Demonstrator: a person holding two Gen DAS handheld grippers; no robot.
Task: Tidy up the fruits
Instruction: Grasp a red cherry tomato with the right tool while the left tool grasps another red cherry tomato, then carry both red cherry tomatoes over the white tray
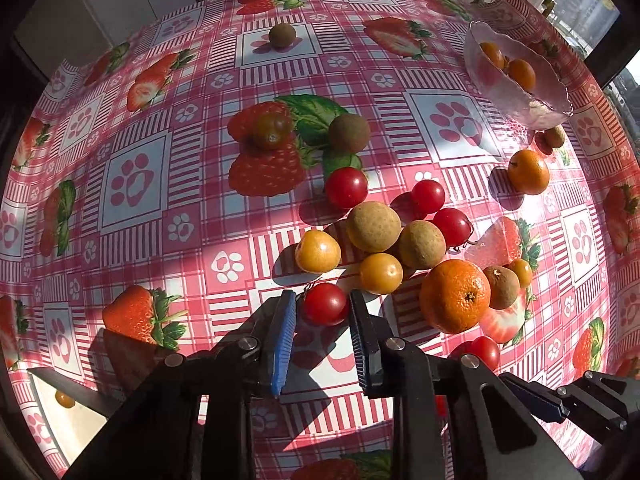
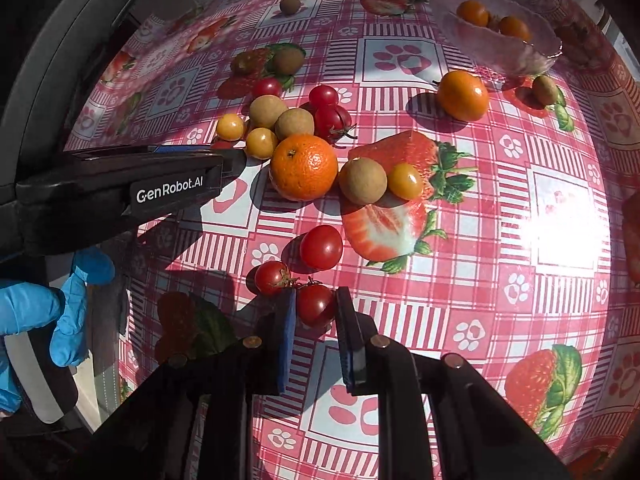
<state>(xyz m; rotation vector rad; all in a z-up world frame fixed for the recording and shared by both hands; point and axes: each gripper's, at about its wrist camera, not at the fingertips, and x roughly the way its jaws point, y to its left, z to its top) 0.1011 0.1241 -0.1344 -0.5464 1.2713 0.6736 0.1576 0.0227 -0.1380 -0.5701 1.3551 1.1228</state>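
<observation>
left tool clamps cherry tomato | right tool seemingly clamps tomato | table edge far

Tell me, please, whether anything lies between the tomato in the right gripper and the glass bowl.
Yes. The right gripper pinches a red cherry tomato at the near edge; the clear glass bowl sits far right. Another red tomato, a brown longan and a small orange lie between.
</observation>
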